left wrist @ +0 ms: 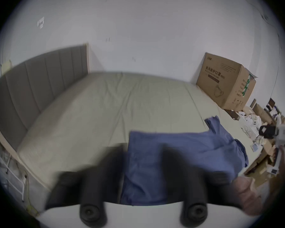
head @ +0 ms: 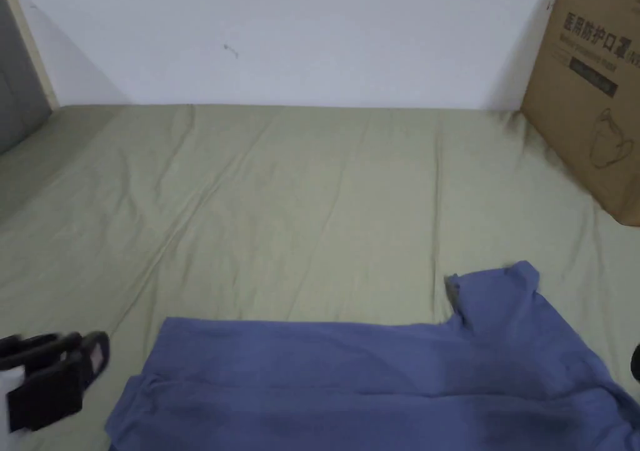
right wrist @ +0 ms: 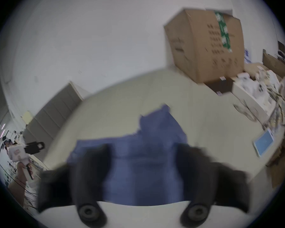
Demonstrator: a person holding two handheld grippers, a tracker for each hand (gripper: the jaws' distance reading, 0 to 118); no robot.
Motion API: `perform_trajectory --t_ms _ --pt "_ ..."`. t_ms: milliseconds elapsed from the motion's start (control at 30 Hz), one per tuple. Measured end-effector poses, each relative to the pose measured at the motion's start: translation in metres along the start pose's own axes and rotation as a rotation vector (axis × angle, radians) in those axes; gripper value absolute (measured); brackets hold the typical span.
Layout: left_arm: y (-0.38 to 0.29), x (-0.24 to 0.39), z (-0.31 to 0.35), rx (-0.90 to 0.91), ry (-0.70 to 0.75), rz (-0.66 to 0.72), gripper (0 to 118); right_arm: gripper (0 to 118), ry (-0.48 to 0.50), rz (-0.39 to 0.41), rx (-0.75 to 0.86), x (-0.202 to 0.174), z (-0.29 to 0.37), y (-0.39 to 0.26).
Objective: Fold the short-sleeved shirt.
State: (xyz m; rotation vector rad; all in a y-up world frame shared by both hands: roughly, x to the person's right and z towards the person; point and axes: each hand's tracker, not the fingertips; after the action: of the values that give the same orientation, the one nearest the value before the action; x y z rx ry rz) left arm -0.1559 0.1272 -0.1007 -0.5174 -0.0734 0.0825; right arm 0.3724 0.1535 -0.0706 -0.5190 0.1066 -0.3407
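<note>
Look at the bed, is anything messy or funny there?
A little. The shirt isn't lying flat: one sleeve pokes up toward the box with its edge curled, and folds bunch near its left end. The sheet has long creases. Nothing looks torn or spilled.

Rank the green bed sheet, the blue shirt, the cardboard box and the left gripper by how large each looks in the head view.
1. green bed sheet, by far the largest.
2. blue shirt, cut off by the frame.
3. cardboard box, also cut off, so its place is unsure.
4. left gripper, smallest.
</note>
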Motion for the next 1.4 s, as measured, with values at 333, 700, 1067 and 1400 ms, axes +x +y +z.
perform_trajectory --t_ms 333,700,1067,1400 --pt "0.037 -0.029 -0.184 -0.406 -0.054 -0.004 0 0 0.042 0.036 -0.097 -0.009 -0.054 0.015" --pt "-0.009 -0.03 -0.305 -0.632 0.003 -0.211 109 0 -0.027 -0.08 -0.249 0.037 -0.086 -0.009" --pt "0.017 0.024 -0.235 -0.444 -0.101 -0.362 5 10 -0.077 -0.013 -0.318 0.09 -0.187 0.046" --pt "0.051 0.007 -0.185 -0.315 -0.137 -0.162 5 110 -0.252 -0.052 -0.642 0.137 -0.319 0.054"
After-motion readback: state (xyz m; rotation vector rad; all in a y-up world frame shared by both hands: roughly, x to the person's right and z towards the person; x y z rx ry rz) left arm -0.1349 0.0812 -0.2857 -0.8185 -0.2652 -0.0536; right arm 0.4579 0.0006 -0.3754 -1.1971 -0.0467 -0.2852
